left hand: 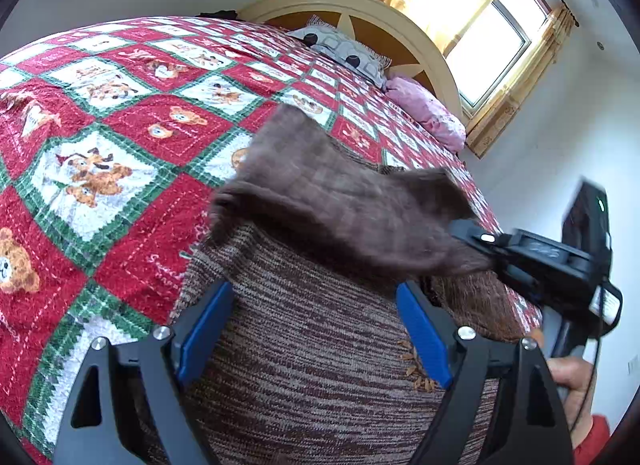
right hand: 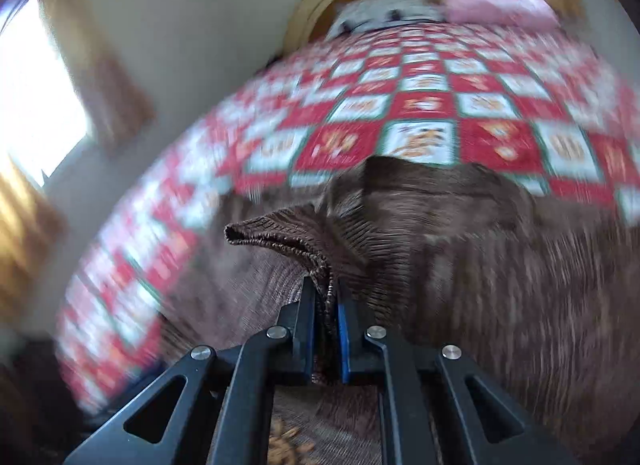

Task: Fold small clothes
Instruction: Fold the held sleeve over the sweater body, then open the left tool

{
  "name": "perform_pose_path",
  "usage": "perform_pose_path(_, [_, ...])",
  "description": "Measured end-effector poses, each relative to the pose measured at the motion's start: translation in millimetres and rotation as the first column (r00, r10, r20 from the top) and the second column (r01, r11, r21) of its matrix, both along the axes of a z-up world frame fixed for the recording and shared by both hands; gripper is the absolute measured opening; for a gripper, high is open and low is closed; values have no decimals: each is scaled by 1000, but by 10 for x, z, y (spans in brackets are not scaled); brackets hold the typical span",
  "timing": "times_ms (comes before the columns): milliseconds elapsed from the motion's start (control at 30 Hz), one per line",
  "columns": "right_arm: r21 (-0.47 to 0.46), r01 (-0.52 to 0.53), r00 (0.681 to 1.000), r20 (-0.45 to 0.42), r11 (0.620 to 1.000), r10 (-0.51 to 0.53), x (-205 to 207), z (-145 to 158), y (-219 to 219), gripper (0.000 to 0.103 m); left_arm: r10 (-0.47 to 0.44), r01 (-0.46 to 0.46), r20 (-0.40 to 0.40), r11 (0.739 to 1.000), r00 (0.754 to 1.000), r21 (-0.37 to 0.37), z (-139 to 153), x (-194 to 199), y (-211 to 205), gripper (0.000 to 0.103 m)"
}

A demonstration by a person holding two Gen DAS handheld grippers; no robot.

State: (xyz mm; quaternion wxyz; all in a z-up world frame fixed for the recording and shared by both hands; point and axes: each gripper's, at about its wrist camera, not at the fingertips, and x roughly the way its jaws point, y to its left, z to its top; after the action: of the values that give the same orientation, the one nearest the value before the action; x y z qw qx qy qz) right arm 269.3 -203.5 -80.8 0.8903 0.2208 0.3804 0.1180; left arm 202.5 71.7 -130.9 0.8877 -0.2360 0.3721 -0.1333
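A brown knitted garment [left hand: 312, 345] lies on the red, white and green quilt [left hand: 120, 145] of a bed. My left gripper [left hand: 316, 325] is open, its blue pads [left hand: 424, 337] spread wide just above the garment's near part. My right gripper [right hand: 324, 297] is shut on a ribbed edge of the garment [right hand: 288, 241] and lifts that part off the bed. In the left wrist view the right gripper [left hand: 480, 241] comes in from the right, carrying a blurred flap of brown cloth [left hand: 340, 201] over the garment.
A rounded wooden headboard [left hand: 400, 21] with a patterned pillow [left hand: 344, 49] and a pink pillow [left hand: 428, 109] stands at the far end. A curtained window [left hand: 496, 37] is beyond. The bed's edge [left hand: 508, 245] runs on the right.
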Motion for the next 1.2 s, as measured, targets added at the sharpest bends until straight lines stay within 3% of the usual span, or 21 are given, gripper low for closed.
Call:
perform_pose_path(100, [141, 89, 995, -55, 986, -82, -55, -264, -263, 9, 0, 0, 0, 1000, 1000, 6, 2, -1, -5, 87])
perform_pose_path(200, [213, 138, 982, -155, 967, -106, -46, -541, -347, 9, 0, 0, -1, 1000, 1000, 10, -1, 6, -17, 87])
perform_pose_path(300, [242, 148, 981, -162, 959, -111, -37, -518, -360, 12, 0, 0, -2, 1000, 1000, 13, -2, 9, -20, 87])
perform_pose_path(400, [217, 152, 977, -182, 964, -113, -65, -444, -419, 14, 0, 0, -3, 1000, 1000, 14, -1, 5, -23, 87])
perform_pose_path(533, [36, 312, 949, -65, 949, -309, -329, -158, -602, 15, -1, 1, -4, 1000, 1000, 16, 1, 21, -31, 88])
perform_pose_path(600, [-19, 261, 965, 6, 965, -261, -363, -22, -482, 15, -4, 4, -3, 1000, 1000, 18, -1, 27, -32, 88])
perform_pose_path(700, [-119, 91, 995, 51, 989, -85, -260, 68, -59, 15, -4, 4, -4, 1000, 1000, 18, -4, 37, -27, 89])
perform_pose_path(800, [-175, -46, 999, 1, 983, 47, -271, -43, 270, 15, -4, 4, -4, 1000, 1000, 18, -3, 39, -31, 89])
perform_pose_path(900, [-191, -110, 991, -102, 975, 92, -308, -328, 301, 15, -5, 5, -4, 1000, 1000, 20, -3, 36, -32, 89])
perform_pose_path(967, [-166, -107, 992, -87, 980, 94, -452, -335, 217, 15, -5, 5, -4, 1000, 1000, 18, -7, 37, -27, 89])
perform_pose_path(1067, [-114, -136, 979, -171, 984, 115, -626, -414, 94, 15, -5, 5, -4, 1000, 1000, 19, -5, 37, -28, 89])
perform_pose_path(1200, [-213, -112, 990, -104, 971, 92, -712, -155, 112, 15, -4, 4, -3, 1000, 1000, 14, -1, 34, -24, 89])
